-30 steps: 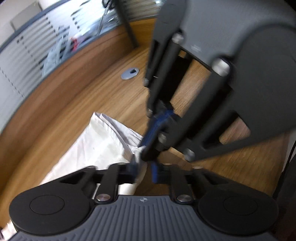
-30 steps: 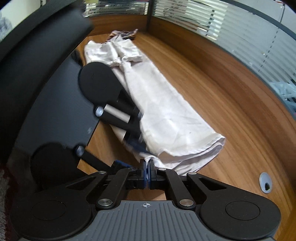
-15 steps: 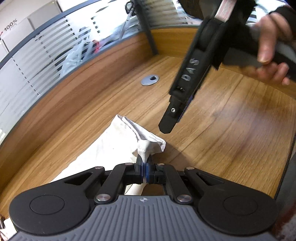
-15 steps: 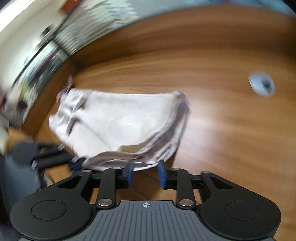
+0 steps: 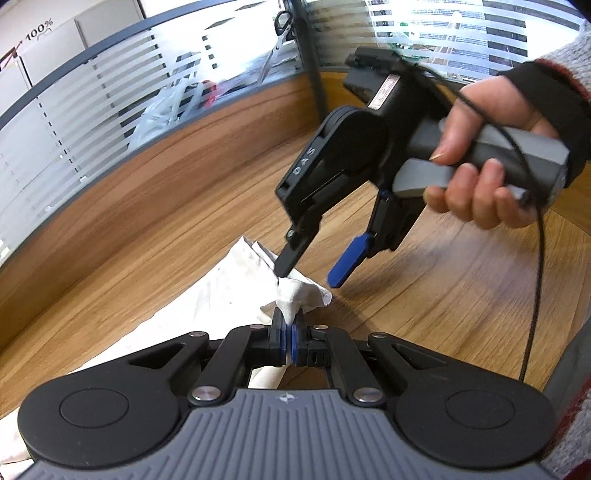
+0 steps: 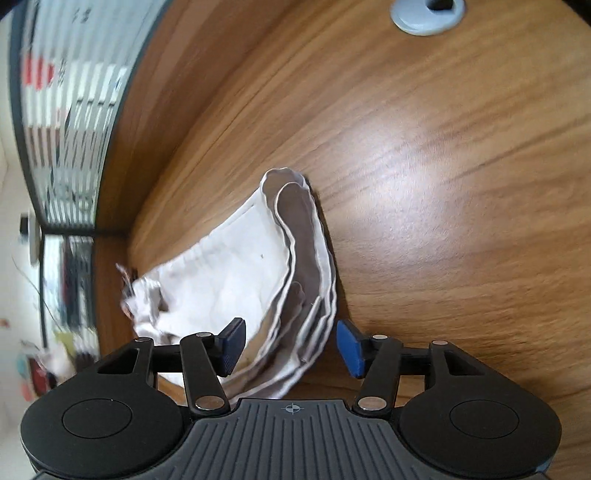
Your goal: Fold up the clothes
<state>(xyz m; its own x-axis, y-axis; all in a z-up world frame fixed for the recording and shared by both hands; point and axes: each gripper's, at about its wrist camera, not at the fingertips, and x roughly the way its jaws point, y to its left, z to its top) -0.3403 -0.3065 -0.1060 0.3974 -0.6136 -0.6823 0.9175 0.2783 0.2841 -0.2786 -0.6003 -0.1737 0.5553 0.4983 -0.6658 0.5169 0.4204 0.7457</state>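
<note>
A white garment [image 5: 225,291] lies lengthwise on the wooden desk [image 5: 443,280]. My left gripper [image 5: 287,345] is shut on a bunched corner of its hem and holds it slightly lifted. My right gripper [image 5: 310,271] is open, held by a hand just beyond that corner, one finger touching the cloth. In the right wrist view the right gripper [image 6: 291,345] is open with the layered hem of the garment [image 6: 236,266] between its blue pads, not pinched. The waistband end lies far off at the left.
A grey cable grommet [image 6: 428,13] sits in the desk beyond the garment. A curved wooden partition with frosted striped glass [image 5: 110,122] rims the desk. Scissors [image 5: 277,44] hang behind the glass. A black cable [image 5: 535,258] trails from the right gripper.
My right gripper let go of the hem, opened and swung away and back over the corner. My left gripper closed on the hem corner and keeps holding it.
</note>
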